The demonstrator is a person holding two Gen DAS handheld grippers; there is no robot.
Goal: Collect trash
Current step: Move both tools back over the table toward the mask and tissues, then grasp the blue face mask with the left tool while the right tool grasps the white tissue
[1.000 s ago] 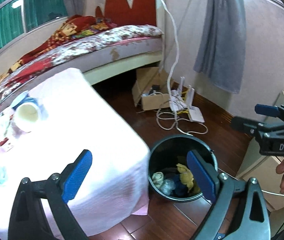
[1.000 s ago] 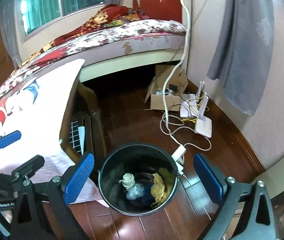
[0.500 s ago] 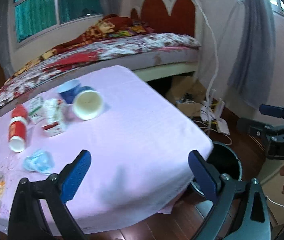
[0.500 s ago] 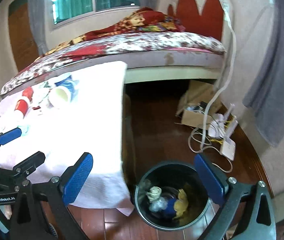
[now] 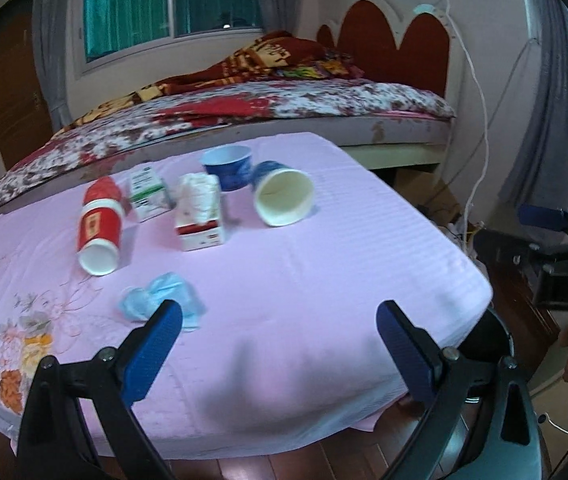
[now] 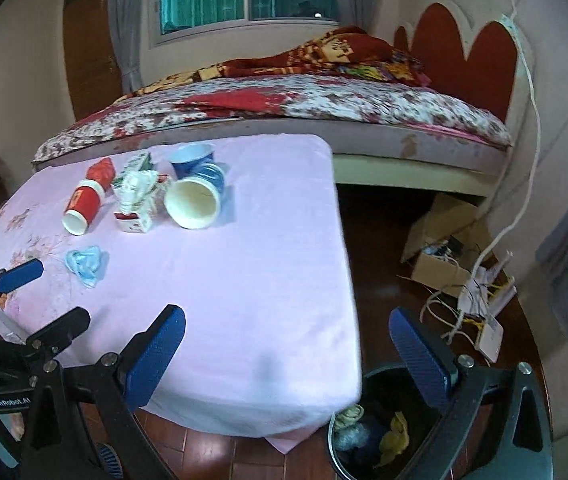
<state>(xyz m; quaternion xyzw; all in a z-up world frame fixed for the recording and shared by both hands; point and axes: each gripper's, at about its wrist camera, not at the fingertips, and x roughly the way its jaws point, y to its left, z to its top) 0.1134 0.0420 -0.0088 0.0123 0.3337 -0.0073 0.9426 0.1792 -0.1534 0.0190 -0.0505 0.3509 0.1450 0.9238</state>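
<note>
Trash lies on the pink-covered table [image 5: 324, 272]: a red paper cup [image 5: 97, 236] on its side, a blue cup [image 5: 281, 200] on its side, a blue bowl [image 5: 225, 166], a tissue box [image 5: 199, 216], a green-white carton [image 5: 147, 192] and a crumpled blue mask [image 5: 161, 300]. My left gripper [image 5: 279, 352] is open and empty above the table's near edge, the mask just beyond its left finger. My right gripper [image 6: 284, 356] is open and empty over the table's near right corner. The black bin [image 6: 368, 436] with trash stands on the floor below it.
A bed [image 6: 304, 108] stands behind the table. A cardboard box [image 6: 444, 248], cables and white routers [image 6: 488, 308] lie on the wooden floor at right. A grey curtain [image 5: 544, 128] hangs at the right wall.
Both grippers have swung from over the bin up and left to face the table. The bin has dropped to the lower right of both views. Both stayed open and empty.
</note>
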